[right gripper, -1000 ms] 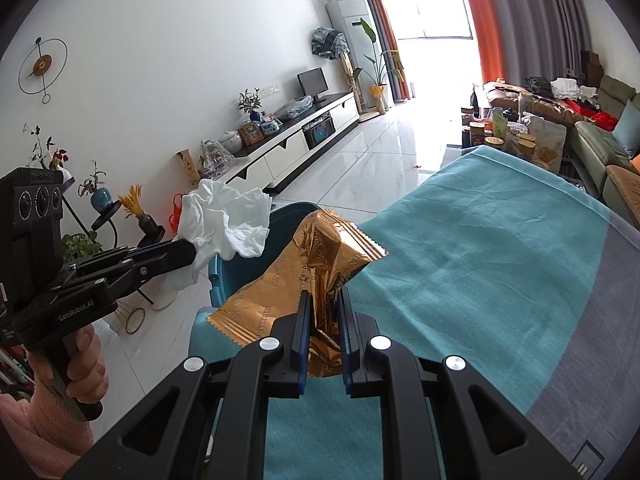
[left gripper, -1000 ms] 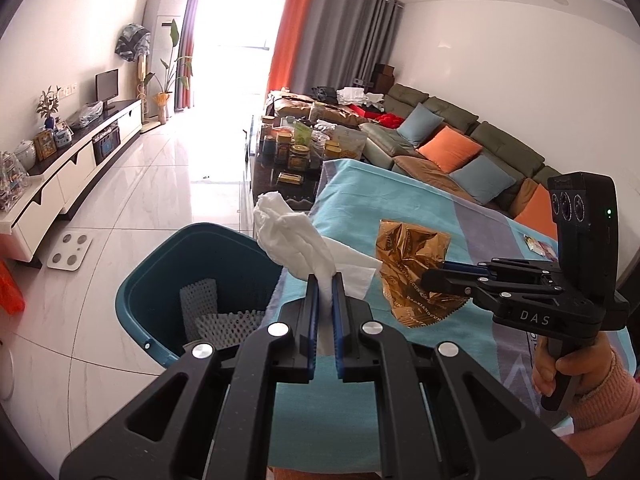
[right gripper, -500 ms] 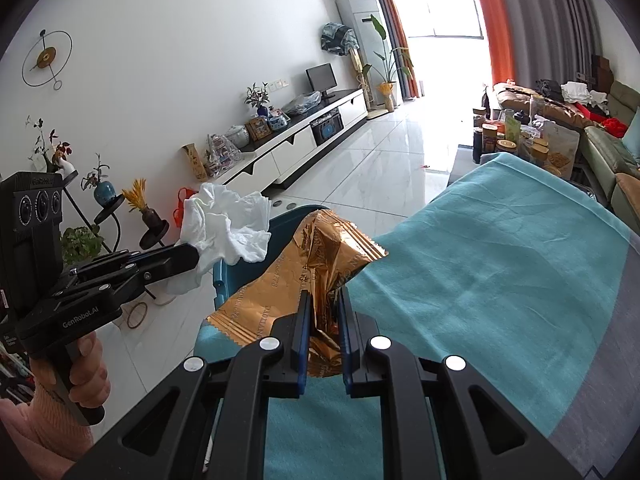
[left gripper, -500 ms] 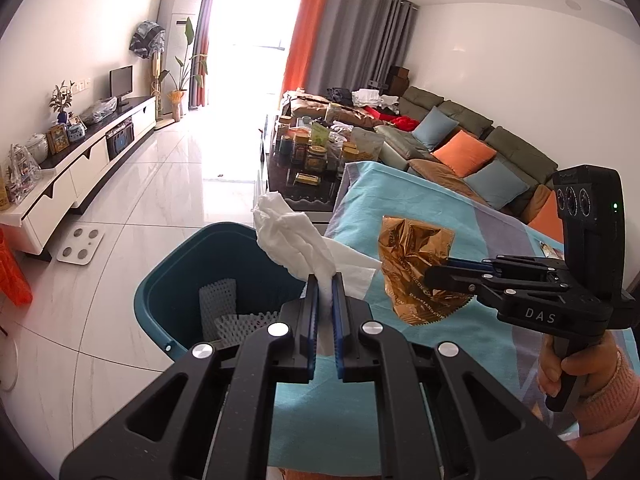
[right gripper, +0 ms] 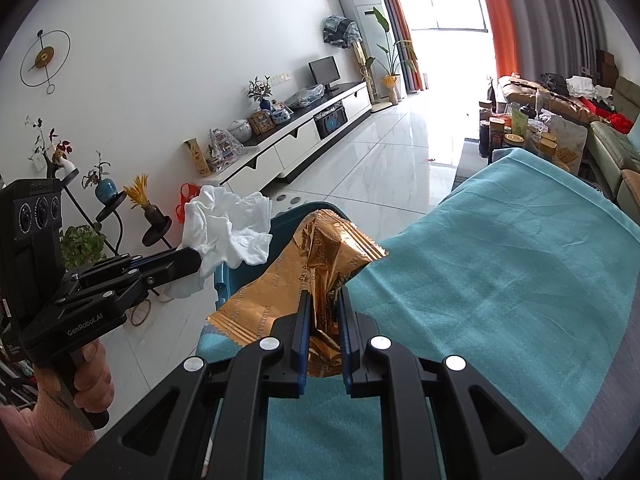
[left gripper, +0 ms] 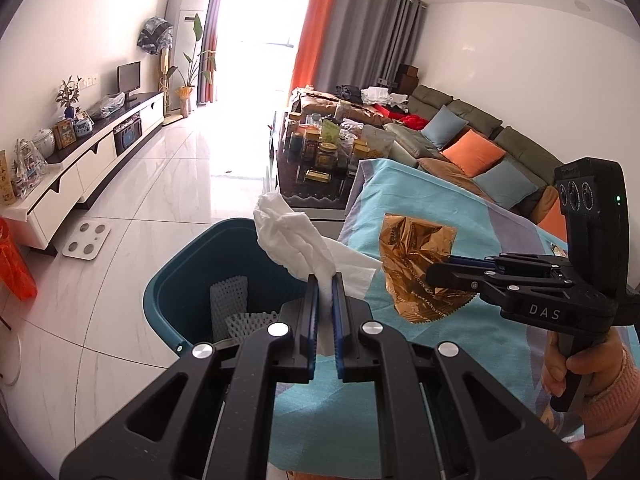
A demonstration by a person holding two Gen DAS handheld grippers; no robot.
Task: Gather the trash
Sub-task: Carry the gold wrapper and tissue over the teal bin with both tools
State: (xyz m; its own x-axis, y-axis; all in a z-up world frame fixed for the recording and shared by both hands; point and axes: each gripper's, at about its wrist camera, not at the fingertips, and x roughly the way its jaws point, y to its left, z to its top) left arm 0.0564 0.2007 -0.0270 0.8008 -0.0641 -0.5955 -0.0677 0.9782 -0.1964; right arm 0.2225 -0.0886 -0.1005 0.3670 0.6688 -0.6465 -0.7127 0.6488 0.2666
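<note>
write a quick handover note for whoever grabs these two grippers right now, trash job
Left gripper: shut on the white tissue, held at the near rim of the teal bin.
Right gripper: shut on the gold wrapper, held above the teal-covered table near the edge on the bin side.
Done: both pieces picked up; white foam netting already lies in the bin.
Left: carry each piece over the bin opening, open the jaws, drop them in.
</note>
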